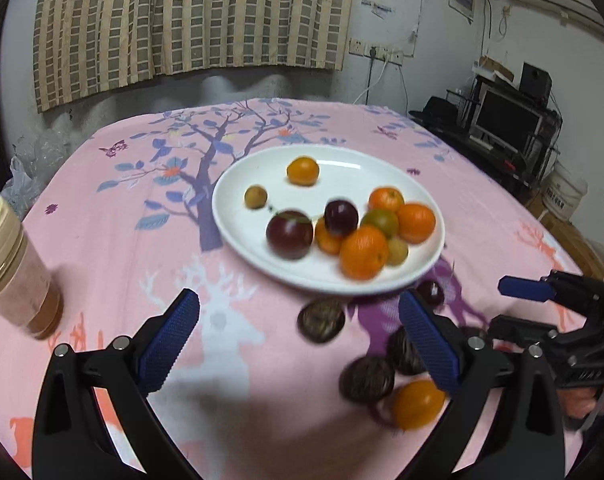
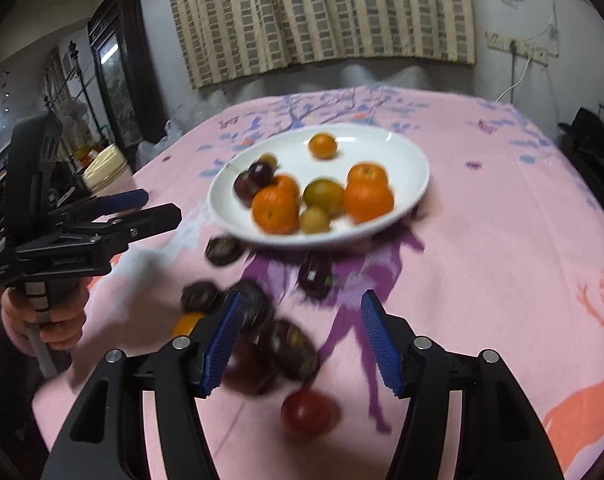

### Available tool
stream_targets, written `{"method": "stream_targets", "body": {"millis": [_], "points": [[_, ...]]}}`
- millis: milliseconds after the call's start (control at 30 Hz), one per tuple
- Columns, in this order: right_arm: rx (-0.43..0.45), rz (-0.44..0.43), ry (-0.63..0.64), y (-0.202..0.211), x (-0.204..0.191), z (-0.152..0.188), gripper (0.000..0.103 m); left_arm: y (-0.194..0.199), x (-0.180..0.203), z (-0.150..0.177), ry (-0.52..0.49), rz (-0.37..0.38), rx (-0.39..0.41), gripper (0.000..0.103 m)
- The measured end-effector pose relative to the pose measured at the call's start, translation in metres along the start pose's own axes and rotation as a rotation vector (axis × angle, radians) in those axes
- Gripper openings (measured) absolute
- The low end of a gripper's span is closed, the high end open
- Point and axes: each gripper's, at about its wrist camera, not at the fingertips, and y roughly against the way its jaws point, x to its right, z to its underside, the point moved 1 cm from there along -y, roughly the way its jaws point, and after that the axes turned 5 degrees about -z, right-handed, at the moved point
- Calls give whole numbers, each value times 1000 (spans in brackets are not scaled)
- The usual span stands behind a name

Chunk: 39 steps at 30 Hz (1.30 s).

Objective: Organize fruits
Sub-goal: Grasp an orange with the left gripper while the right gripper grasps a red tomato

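Note:
A white plate [image 1: 238, 232] [image 2: 405, 160] on the pink cloth holds several oranges [image 1: 362, 252], two dark plums [image 1: 290, 234] and some small yellowish fruits. In front of it several dark wrinkled fruits [image 1: 321, 320] [image 2: 290, 348], a plum [image 2: 313, 274], a small orange [image 1: 417, 404] and a red fruit [image 2: 307, 412] lie loose on the cloth. My left gripper [image 1: 300, 300] [image 2: 162, 205] stands wide open over the cloth, with one dark fruit beyond its tips. My right gripper [image 2: 302, 300] [image 1: 509, 306] is open above the loose dark fruits, and its pads press on nothing.
A capped jar [image 1: 10, 264] [image 2: 106, 164] stands at the table's left edge. A person's hand [image 2: 58, 320] holds the left gripper's handle. Striped curtains hang behind the table, and a black rack with a screen [image 1: 505, 120] stands at the far right.

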Motion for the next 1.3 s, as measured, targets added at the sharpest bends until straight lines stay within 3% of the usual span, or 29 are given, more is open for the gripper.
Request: {"method": "stream_targets", "body": {"millis": [267,500,600,733,867,967,1033,1067,1167,1300], "points": [[-67,-29,-39,4,5,26,62,16,-6,20,3,1,-4,98],[-99,-51,-23,2,3,29,61,20,-12,26,27,-11,-8,98],[-134,-38,4,-4,-3,31,53,21,-13,27,28,-22,-7,98],[-167,11,-12,-10,1,32,30,21,-16,28,39,-33,-10,98],[-142,-8,-41,-5,7,32,28,21,-18,28,50,-6,-25,98],[-88,-31,-72,3,12,29,28,24,-6,31,3,103,-46,98],[-67,-25,-94,7,17,29,28,31,12,37,-89,181,-40,87],[-67,-24,-106,7,19,29,28,33,23,41,-147,223,-48,69],[-74,-20,-114,6,20,29,28,34,49,56,-261,276,-76,50],[-65,-23,-100,7,17,28,28,34,72,68,-357,243,-64,42]]}}
